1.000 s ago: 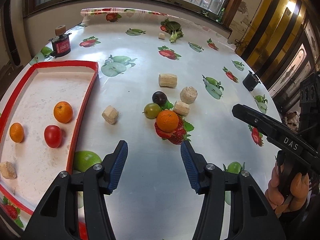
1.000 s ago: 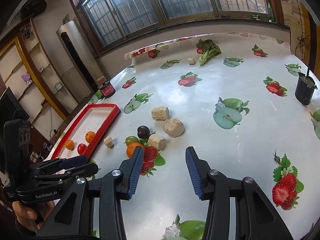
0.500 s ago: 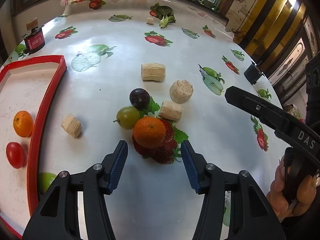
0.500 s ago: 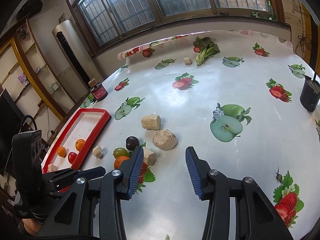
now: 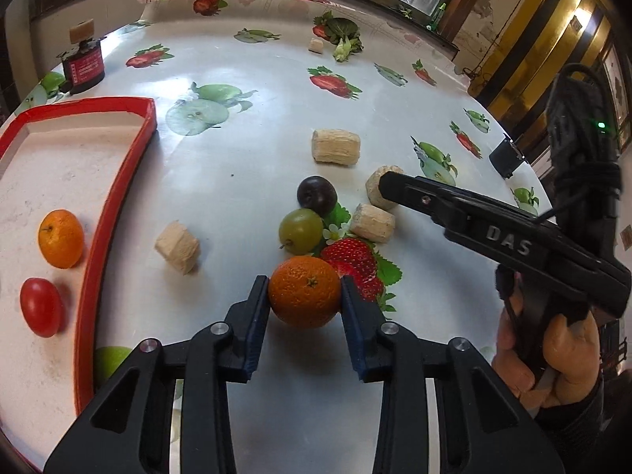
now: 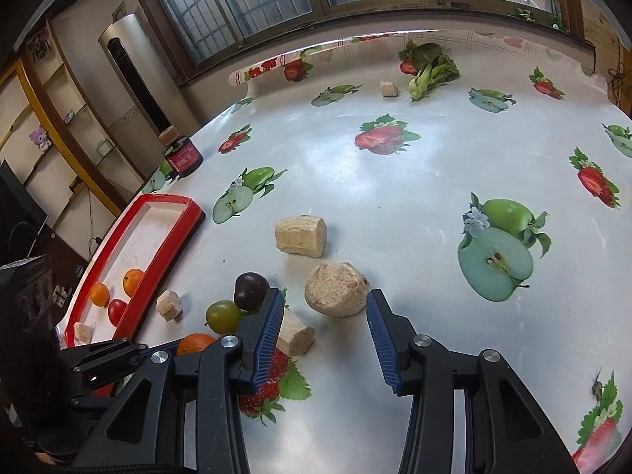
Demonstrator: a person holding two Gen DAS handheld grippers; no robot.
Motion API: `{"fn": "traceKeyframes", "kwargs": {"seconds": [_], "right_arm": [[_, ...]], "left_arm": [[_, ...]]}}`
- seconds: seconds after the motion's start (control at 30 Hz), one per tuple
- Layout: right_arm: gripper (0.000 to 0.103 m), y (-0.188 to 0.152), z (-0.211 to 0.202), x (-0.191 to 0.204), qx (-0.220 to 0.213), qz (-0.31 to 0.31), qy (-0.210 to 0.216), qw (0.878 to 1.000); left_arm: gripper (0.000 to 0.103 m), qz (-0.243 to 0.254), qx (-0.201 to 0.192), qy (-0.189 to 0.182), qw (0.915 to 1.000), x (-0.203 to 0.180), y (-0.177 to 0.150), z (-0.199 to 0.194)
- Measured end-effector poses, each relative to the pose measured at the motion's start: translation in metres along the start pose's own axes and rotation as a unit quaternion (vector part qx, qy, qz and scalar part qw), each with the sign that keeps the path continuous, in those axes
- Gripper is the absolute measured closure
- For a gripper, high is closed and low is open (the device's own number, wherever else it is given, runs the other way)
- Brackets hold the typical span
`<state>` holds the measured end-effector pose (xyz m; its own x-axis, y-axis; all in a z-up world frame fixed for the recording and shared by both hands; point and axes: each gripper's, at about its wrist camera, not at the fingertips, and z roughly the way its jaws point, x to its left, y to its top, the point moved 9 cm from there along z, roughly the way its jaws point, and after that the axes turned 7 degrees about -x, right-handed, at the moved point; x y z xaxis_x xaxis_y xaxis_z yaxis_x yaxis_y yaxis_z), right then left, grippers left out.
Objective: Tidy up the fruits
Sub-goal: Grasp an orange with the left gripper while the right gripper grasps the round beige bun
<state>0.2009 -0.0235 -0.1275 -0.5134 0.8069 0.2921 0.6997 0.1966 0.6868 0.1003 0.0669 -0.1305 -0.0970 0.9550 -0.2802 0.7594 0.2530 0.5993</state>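
An orange (image 5: pixel 304 290) sits on the fruit-print tablecloth between the pads of my left gripper (image 5: pixel 305 296). Its jaws are closing and both blue pads touch the orange's sides. Just beyond lie a green plum (image 5: pixel 301 230) and a dark plum (image 5: pixel 316 196). The red tray (image 5: pixel 114 205) on the left holds a small orange (image 5: pixel 61 238) and a tomato (image 5: pixel 40 307). My right gripper (image 6: pixel 324 318) stands open, low over the table. A round beige chunk (image 6: pixel 335 290) lies just ahead of its tips, untouched.
Beige chunks lie around the fruit: a log (image 6: pixel 301 236), one under the right gripper's left finger (image 6: pixel 298 333), one by the tray (image 5: pixel 177 247). A dark jar (image 5: pixel 83 66), leafy greens (image 5: pixel 343 35) and a black cup (image 5: pixel 505 158) stand farther off.
My left gripper came forward and down onto the orange, and its jaws narrowed around it. The right gripper moved down and in towards the round beige chunk, still open.
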Motion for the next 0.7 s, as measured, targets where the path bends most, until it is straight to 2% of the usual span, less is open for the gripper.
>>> {"fn": "traceKeyframes", "kwargs": {"seconds": [0.1, 0.17, 0.3, 0.47, 0.7], "right_arm": [[0.057, 0.001, 0.015, 0.001, 0.003, -0.017, -0.022, 1.000], [0.063, -0.003, 0.025, -0.001, 0.012, -0.021, -0.033, 0.999], [0.064, -0.003, 0.018, -0.005, 0.000, -0.016, -0.042, 0.999], [0.064, 0.006, -0.013, 0.006, -0.032, -0.001, -0.019, 0.999], [0.064, 0.015, -0.051, 0.045, -0.063, -0.010, 0.019, 0.998]], "left_arm": [[0.070, -0.006, -0.009, 0.001, 0.9999, 0.006, 0.003, -0.012], [0.070, -0.006, -0.016, 0.007, 0.9998, 0.009, 0.005, -0.020], [0.070, -0.005, -0.033, 0.020, 0.9993, 0.016, 0.009, -0.034], [0.070, -0.008, -0.049, 0.026, 0.9984, 0.023, 0.011, -0.050], [0.070, -0.008, -0.072, 0.048, 0.9963, 0.036, 0.014, -0.075]]}}
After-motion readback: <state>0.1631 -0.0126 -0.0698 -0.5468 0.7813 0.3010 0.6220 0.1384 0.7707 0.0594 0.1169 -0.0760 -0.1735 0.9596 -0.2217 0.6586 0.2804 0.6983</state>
